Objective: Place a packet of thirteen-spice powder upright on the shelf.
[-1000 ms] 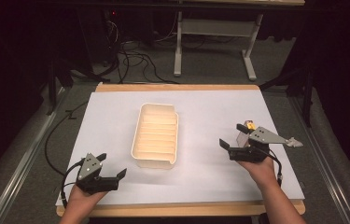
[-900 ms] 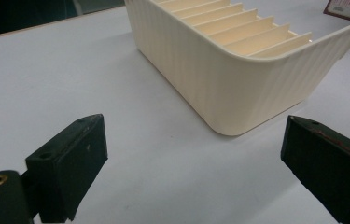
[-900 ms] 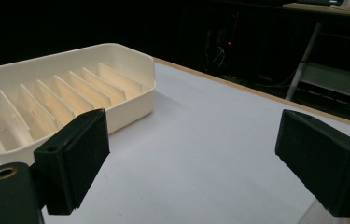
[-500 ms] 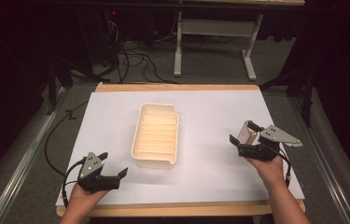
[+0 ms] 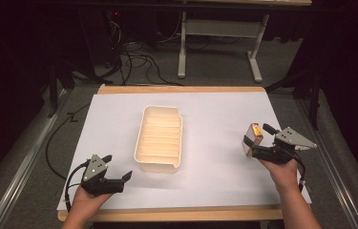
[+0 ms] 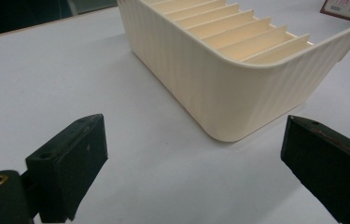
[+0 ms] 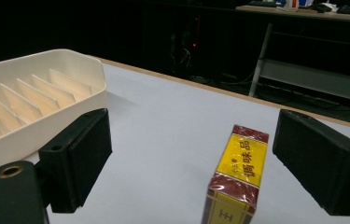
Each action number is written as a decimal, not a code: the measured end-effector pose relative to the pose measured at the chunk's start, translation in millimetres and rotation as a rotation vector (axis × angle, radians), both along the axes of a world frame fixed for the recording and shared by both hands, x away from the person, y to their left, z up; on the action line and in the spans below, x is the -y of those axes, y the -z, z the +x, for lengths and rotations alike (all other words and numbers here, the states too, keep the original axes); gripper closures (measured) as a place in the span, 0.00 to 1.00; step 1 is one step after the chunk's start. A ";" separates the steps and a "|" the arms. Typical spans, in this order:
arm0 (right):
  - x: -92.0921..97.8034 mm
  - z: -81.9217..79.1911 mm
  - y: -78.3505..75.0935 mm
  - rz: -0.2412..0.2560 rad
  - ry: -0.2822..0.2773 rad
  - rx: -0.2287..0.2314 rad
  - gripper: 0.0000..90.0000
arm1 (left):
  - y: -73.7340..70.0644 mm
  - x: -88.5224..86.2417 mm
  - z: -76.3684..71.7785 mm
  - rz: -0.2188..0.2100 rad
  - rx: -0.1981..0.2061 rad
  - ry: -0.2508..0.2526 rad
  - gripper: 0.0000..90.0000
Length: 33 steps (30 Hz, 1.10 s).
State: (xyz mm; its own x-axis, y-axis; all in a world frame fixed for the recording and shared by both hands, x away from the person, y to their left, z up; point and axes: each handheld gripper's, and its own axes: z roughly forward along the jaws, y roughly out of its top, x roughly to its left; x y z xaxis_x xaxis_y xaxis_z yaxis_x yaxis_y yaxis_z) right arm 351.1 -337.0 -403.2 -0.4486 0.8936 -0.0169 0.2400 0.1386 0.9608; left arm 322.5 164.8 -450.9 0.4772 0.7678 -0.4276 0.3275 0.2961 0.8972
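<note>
— Grippers first: what has each of yours got?

— My right gripper (image 5: 255, 143) sits at the right of the high view, jaws spread wide. In the right gripper view a small box (image 7: 238, 179), dark red with a yellow label, stands on end between my two jaws at the lower middle of the frame (closer to the right one, and I see a gap on both sides, so nothing is clamped).

— And the left?

— My left gripper (image 5: 118, 177) is at the lower left of the high view, down by the near edge of the white table sheet (image 5: 215, 119). Its jaws are wide apart too, and they hold nothing; the bare sheet shows between them in the left gripper view.

— Where is the tray?

— The cream tray (image 5: 160, 138) with its row of slots lies in the middle of the high view, well apart from the box. In the left gripper view its rounded near corner (image 6: 228, 98) fills the upper right; in the right gripper view it sits at the left edge of the frame.
</note>
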 end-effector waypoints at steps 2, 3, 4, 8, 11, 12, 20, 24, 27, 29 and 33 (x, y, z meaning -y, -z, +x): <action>0.8 0.5 0.5 0.001 0.003 -0.001 0.13 | 0.0 0.2 0.0 0.000 0.001 -0.001 0.09; 2.6 1.5 1.9 0.000 0.010 -0.005 0.13 | 0.2 0.4 0.0 0.003 0.001 0.000 0.09; 3.2 1.8 2.7 0.001 0.016 -0.012 0.13 | 0.2 0.4 0.0 0.003 0.001 0.000 0.09; 6.8 4.7 6.9 0.006 0.035 -0.028 0.14 | 0.5 0.7 -0.1 0.006 0.002 0.001 0.09; 8.6 6.9 10.9 0.006 0.044 -0.043 0.14 | 1.1 1.0 -0.2 0.013 0.002 0.004 0.09; 8.7 7.3 12.2 0.006 0.048 -0.050 0.14 | 1.1 1.0 -0.3 0.015 0.002 0.005 0.09; 9.1 12.3 20.7 0.017 0.057 -0.083 0.13 | 1.6 2.3 -0.7 0.013 0.000 0.010 0.09; 9.2 14.9 24.3 0.016 0.067 -0.097 0.13 | 2.7 2.6 0.2 0.024 -0.005 0.016 0.09; 9.8 16.8 25.9 0.025 0.078 -0.104 0.13 | 3.0 2.8 0.7 0.020 -0.006 0.014 0.09; 10.4 18.2 27.5 0.026 0.081 -0.112 0.14 | 3.1 2.7 0.7 0.021 -0.006 0.014 0.09; 10.9 20.8 33.1 0.024 0.094 -0.135 0.17 | 3.3 2.5 1.1 0.020 -0.007 0.012 0.09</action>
